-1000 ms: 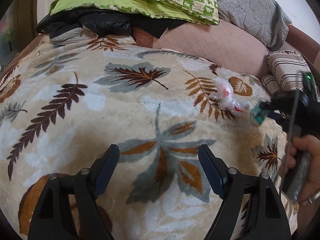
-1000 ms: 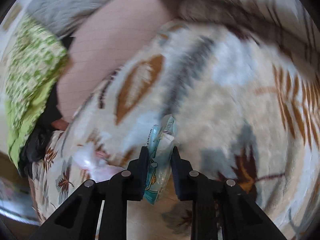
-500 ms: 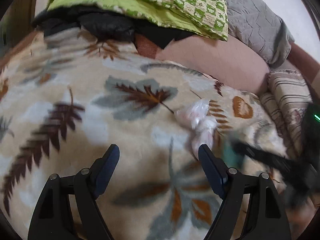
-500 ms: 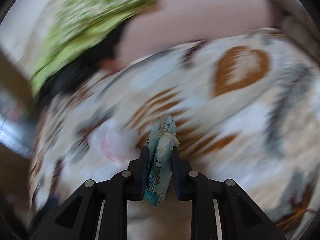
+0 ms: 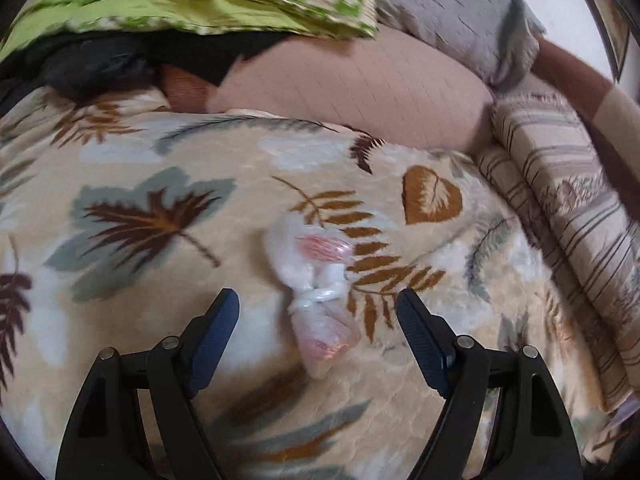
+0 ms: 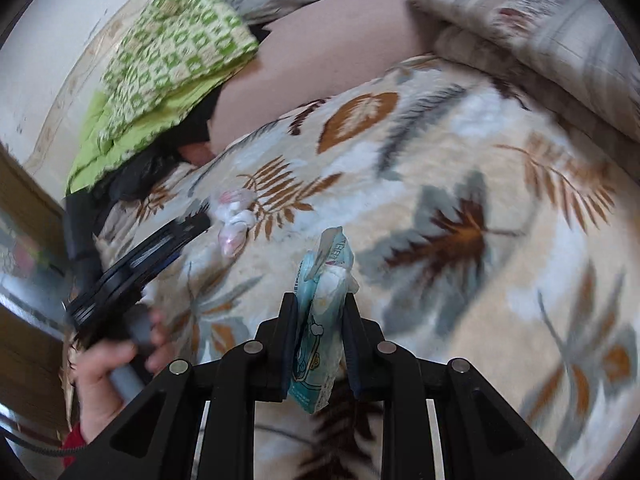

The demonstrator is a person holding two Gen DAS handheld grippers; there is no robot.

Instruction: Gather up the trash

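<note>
The left tongs (image 5: 318, 308) stand apart with the crumpled plastic wrap (image 5: 316, 280) on the bed blanket (image 5: 160, 152) between them, its long axis toward 12 o'clock, while the right tongs (image 6: 319, 316) are clamped on a blue wipes packet (image 6: 320, 320).

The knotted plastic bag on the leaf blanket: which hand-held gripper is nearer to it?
Left. The left hand-held gripper is open with the knotted plastic bag between its fingers. The right hand-held gripper, shut on a blue wrapper, is farther off.
</note>
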